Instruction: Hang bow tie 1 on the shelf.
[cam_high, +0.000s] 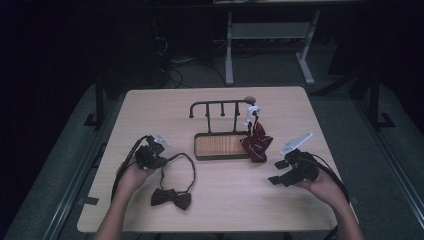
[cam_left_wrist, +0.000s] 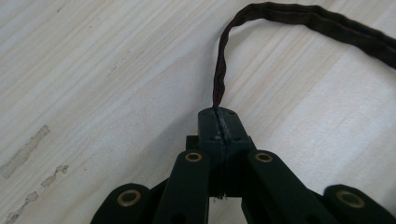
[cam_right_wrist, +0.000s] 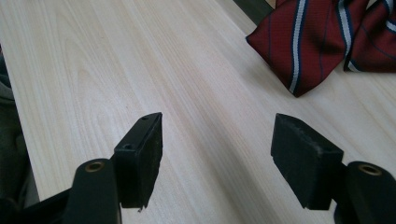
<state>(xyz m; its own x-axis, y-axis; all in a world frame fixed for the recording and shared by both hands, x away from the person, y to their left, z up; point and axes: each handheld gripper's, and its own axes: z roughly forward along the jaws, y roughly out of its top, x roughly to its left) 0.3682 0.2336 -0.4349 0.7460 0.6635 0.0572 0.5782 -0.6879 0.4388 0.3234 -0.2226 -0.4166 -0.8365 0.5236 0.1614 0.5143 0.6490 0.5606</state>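
The bow tie's strap (cam_left_wrist: 219, 74) is being pinched between the clenched jaws of the left gripper (cam_left_wrist: 219, 122), with the bow (cam_high: 171, 198) lying just beside it on the table (cam_high: 225, 205). A slow, straight lift is being advised, toward the rack (cam_high: 220, 107) ahead. The right gripper (cam_right_wrist: 217, 154) is being held released, near the striped tie (cam_right_wrist: 308, 42).

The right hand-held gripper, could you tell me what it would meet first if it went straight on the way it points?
Probably the red striped tie: the right hand-held gripper is open over bare table, with the tie ahead, slightly right. Depth is unclear.
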